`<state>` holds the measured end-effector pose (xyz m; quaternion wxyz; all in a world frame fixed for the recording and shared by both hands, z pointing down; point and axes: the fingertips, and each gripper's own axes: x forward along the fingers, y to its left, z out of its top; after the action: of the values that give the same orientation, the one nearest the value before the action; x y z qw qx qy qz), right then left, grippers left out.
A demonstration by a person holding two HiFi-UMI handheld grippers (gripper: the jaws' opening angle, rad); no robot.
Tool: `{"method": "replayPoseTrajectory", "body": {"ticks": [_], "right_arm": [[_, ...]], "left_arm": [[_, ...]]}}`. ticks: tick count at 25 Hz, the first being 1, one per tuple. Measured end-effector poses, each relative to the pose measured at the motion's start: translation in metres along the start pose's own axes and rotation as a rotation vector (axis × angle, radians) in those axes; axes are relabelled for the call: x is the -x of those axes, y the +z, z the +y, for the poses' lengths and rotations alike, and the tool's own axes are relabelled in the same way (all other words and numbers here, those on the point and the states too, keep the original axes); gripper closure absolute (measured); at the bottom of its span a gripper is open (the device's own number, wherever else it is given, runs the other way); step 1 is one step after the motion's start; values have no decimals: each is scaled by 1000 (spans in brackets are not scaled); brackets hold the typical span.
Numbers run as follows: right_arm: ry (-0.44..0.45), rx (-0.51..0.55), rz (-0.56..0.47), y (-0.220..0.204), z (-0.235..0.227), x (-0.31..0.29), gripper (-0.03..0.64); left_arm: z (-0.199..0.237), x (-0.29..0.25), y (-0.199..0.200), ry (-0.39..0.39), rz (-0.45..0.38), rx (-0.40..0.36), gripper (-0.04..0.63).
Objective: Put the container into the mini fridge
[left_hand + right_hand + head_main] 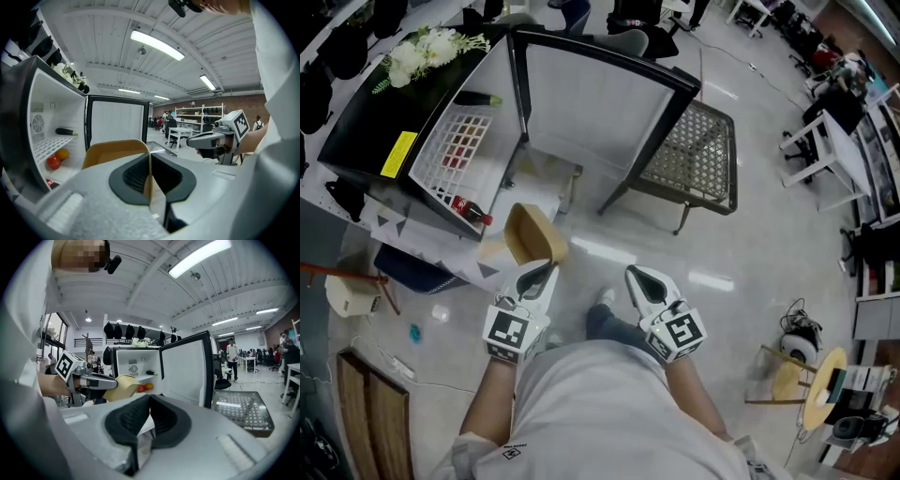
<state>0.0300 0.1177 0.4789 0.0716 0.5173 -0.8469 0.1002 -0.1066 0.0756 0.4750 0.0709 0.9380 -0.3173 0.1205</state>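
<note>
My left gripper [540,272] was clamped on the wall of the tan container [534,234], held above the pale glossy floor [750,262] just before the open mini fridge [478,141]. My right gripper [635,276] was closed on nothing. A wicker chair [698,155] stood beside the fridge door [600,103] — white desks [825,150] beyond. The container's inside was hidden.

White wire shelf [47,146] inside the mini fridge [356,122], dark vegetable [65,132] lying on it, white flowers [427,49] on the fridge's black top
</note>
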Motion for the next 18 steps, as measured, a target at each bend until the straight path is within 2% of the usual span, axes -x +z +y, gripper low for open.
{"method": "replayPoseTrajectory", "body": {"ticks": [9, 12, 18], "right_arm": [[79, 3, -9, 23, -101, -32, 614], [102, 8, -12, 28, -131, -35, 614], [154, 10, 9, 28, -173, -39, 614]], "left_arm": [[11, -92, 37, 95, 4, -8, 574], [15, -120, 49, 144, -11, 11, 574], [17, -157, 65, 217, 3, 26, 574]]}}
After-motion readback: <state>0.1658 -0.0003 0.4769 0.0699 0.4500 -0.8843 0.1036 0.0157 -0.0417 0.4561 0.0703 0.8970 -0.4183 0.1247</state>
